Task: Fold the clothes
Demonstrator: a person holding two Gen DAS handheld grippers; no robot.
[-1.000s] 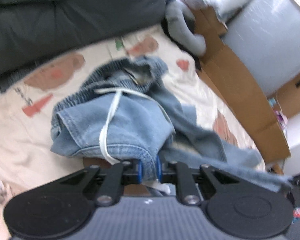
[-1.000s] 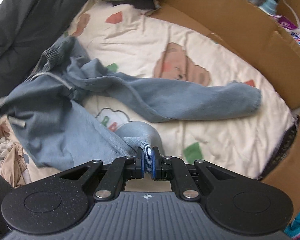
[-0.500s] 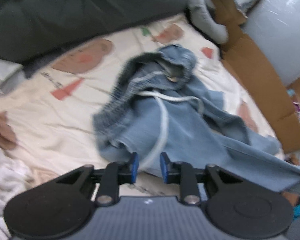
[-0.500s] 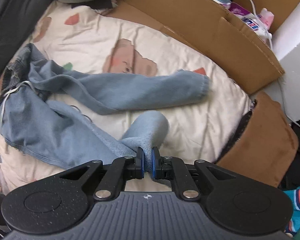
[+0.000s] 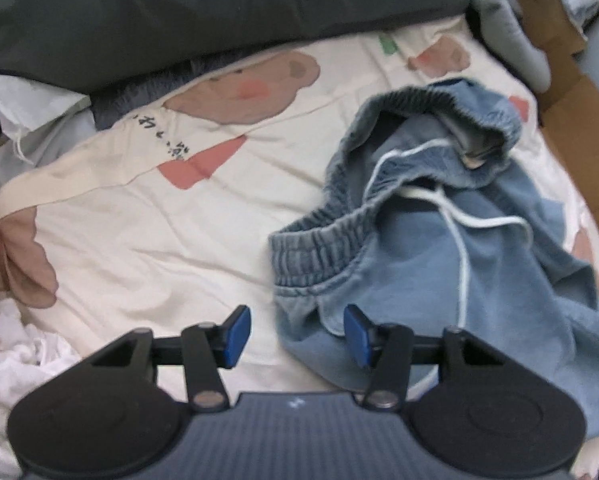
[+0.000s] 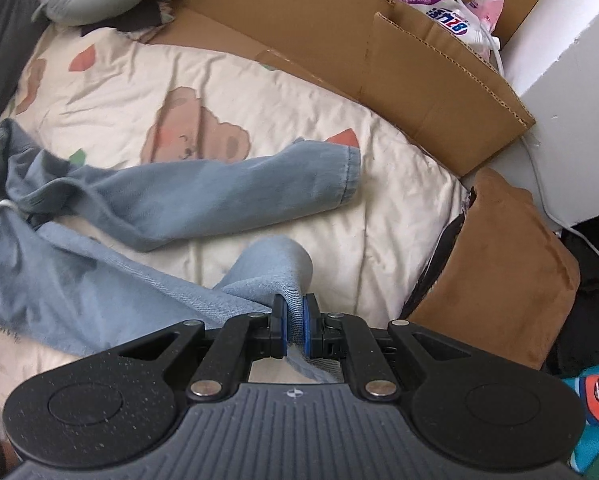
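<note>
Right claw (image 6: 295, 322) pinches jeans (image 6: 99, 280); left claw (image 5: 295, 336) gapes beside waistband (image 5: 319, 240)

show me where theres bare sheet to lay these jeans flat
Most room: the bedsheet left of the waistband, below the dark duvet. A smaller strip lies between the free leg and the cardboard. Crowded: white laundry near the left gripper.

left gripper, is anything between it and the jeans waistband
Nothing visible. The left gripper is open just short of the jeans, whose elastic waistband lies right ahead on the bedsheet. Only the white drawstring trails further right.
</note>
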